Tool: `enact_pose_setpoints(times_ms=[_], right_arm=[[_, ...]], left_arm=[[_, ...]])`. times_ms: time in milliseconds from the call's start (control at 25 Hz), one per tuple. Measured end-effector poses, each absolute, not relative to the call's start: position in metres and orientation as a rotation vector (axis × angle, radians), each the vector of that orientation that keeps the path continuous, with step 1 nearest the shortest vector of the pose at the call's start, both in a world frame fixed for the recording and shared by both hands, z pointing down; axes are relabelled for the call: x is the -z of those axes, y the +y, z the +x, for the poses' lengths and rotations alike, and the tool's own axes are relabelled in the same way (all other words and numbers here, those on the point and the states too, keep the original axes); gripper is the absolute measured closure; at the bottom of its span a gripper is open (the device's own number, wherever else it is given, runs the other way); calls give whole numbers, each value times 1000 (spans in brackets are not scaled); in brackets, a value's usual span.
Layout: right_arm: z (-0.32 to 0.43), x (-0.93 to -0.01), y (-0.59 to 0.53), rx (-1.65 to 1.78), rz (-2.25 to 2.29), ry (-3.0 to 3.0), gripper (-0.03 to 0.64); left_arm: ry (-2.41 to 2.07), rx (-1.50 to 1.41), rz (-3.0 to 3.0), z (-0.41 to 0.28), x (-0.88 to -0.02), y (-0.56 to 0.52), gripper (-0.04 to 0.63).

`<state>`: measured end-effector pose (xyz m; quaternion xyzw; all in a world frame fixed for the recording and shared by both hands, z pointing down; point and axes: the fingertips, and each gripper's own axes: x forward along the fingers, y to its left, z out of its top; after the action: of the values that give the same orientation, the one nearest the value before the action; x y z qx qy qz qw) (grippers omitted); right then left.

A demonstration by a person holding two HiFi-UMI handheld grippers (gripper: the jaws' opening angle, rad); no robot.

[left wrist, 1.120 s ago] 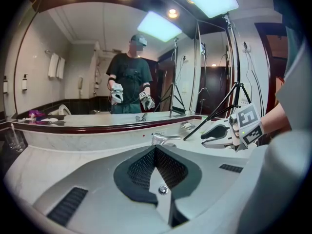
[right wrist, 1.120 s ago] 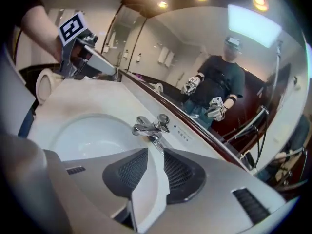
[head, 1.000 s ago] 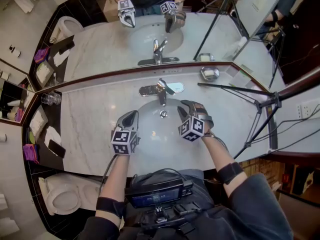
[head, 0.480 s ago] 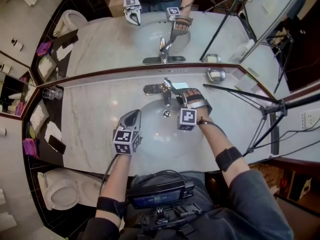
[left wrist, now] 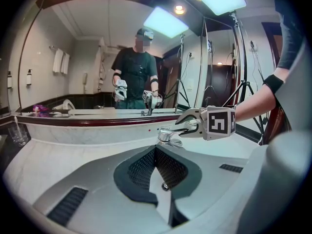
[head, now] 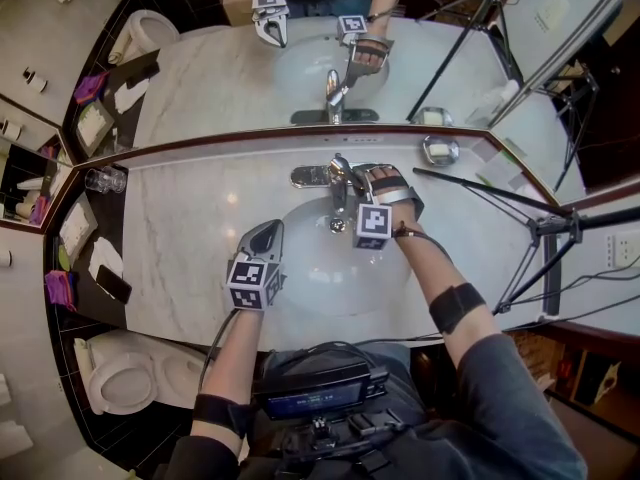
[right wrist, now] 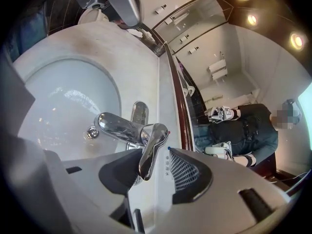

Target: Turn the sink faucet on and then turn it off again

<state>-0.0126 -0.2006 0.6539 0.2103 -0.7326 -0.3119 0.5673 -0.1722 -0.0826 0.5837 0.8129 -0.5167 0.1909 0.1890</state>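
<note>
Moved in from over the bowl, the right gripper (head: 352,180) was brought up to the chrome faucet (head: 336,190) at the back of the white sink basin (head: 305,268). Its wrist was rolled so that one jaw was set on either side of the lever handle (right wrist: 152,147). Its jaws had just been spread wide. The lever was seen standing between the pads, with neither pad clamped on it yet. That wide stance was judged to be meant for cradling the lever loosely, so that it could be lifted rather than squeezed. The left gripper (head: 264,234) was kept where it had been, over the near part of the basin. Its jaws were pressed together on nothing, and it was apparently held clear of the work. No stream was seen at the spout (right wrist: 114,125), so the faucet was taken to be off, with the turning-on step only being set up.
</note>
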Motion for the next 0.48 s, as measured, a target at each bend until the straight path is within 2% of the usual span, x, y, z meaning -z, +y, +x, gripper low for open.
enact_pose_setpoints(times_ms=[480], right_arm=[[-26, -634, -212, 732, 465, -1758, 424]], left_arm=[[-1437, -540, 2288, -168, -588, -88, 595]])
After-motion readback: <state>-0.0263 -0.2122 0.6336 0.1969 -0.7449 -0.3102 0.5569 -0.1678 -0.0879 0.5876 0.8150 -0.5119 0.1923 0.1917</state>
